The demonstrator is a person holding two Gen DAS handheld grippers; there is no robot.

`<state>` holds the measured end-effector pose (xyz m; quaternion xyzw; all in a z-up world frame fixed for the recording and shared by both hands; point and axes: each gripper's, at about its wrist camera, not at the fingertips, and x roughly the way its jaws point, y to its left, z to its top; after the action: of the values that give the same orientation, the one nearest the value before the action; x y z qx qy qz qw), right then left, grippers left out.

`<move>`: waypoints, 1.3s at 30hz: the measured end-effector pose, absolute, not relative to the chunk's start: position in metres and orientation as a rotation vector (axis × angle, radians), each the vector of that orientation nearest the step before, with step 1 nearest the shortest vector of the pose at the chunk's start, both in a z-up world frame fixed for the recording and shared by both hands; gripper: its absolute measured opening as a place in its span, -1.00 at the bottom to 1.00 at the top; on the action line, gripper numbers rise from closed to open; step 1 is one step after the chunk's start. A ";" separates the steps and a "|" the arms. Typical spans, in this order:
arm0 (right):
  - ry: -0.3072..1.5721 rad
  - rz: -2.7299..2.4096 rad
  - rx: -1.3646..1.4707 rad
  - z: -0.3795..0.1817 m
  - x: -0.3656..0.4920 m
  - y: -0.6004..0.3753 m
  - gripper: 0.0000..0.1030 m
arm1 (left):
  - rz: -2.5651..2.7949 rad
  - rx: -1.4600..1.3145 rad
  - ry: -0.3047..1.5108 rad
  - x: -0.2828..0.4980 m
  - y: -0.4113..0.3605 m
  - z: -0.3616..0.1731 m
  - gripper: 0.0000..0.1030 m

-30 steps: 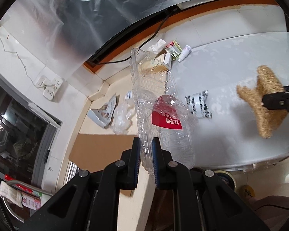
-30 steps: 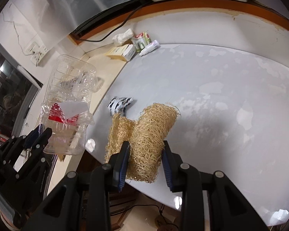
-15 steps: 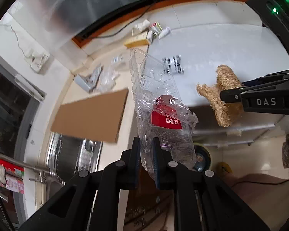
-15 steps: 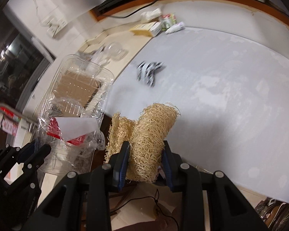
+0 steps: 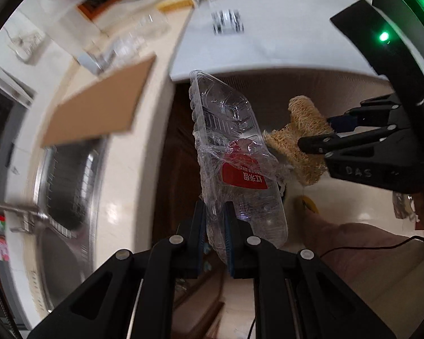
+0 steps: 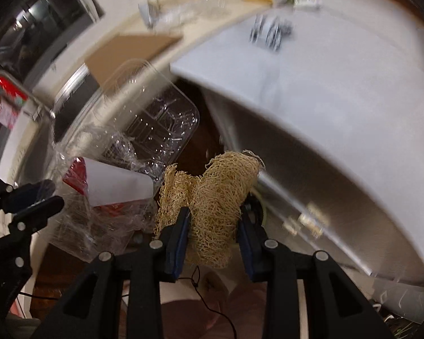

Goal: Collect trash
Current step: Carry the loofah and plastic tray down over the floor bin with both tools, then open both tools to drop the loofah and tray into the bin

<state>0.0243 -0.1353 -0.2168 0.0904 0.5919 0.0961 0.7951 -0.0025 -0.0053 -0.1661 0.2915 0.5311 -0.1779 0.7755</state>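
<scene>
- Clear plastic clamshell tray [image 5: 226,130], crumpled, with a red label, is clenched between your left gripper [image 5: 215,231] pads at its lower edge; it stands up toward 12 o'clock in the left wrist view.
- Straw-coloured fibrous loofah pad [image 6: 212,197] is gripped by your right gripper [image 6: 213,237], its jaws pressing on both flanks; in the left wrist view it sits at 3 o'clock of the tray, just beside it.
- Both pieces are clear of the white counter [image 6: 339,90] and hang over the dark gap and floor below its edge.
- Step in hand, as I judge it: carrying two collected pieces to a disposal point.
- No bin is identifiable in either view; the frames are blurred, so one may lie below, out of sight.
- Next move calls for placing each load over the receptacle, then opening one pair of jaws at a time.
- Remaining on the surfaces: a black-and-white wrapper [image 5: 227,22] at 12 o'clock, a cardboard sheet [image 5: 99,107] at 10 o'clock by the sink [image 5: 67,169].
</scene>
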 end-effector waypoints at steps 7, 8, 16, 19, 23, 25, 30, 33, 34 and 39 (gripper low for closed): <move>1.426 0.217 0.148 -0.314 0.029 -0.123 -0.37 | -0.379 0.564 1.324 0.005 -0.006 -0.262 -0.80; 1.446 0.213 0.152 -0.329 0.032 -0.123 -0.36 | -0.371 0.551 1.347 0.009 -0.006 -0.280 -0.80; 1.527 0.205 0.156 -0.453 0.066 -0.125 -0.33 | -0.337 0.459 1.446 0.052 -0.006 -0.423 -0.79; 1.540 0.219 0.123 -0.488 0.081 -0.120 -0.25 | -0.336 0.459 1.463 0.068 -0.007 -0.462 -0.75; 1.571 0.233 0.082 -0.526 0.098 -0.113 -0.12 | -0.348 0.445 1.498 0.084 -0.009 -0.500 -0.51; 1.581 0.232 0.080 -0.537 0.105 -0.112 -0.07 | -0.339 0.450 1.503 0.091 -0.010 -0.509 -0.16; 1.584 0.227 0.079 -0.544 0.113 -0.114 -0.04 | -0.333 0.434 1.518 0.096 -0.006 -0.520 -0.09; 1.582 0.232 0.080 -0.541 0.112 -0.116 -0.04 | -0.316 0.423 1.518 0.097 -0.003 -0.518 -0.09; 1.581 0.232 0.078 -0.539 0.111 -0.116 -0.04 | -0.311 0.414 1.518 0.097 -0.002 -0.517 -0.09; 1.561 0.238 0.072 -0.523 0.105 -0.115 -0.04 | -0.304 0.394 1.495 0.101 0.006 -0.501 -0.09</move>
<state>0.1052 -0.1151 -0.5234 0.0324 0.7018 0.1069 0.7036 0.1013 0.0055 -0.5015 0.1773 0.6726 -0.1366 0.7054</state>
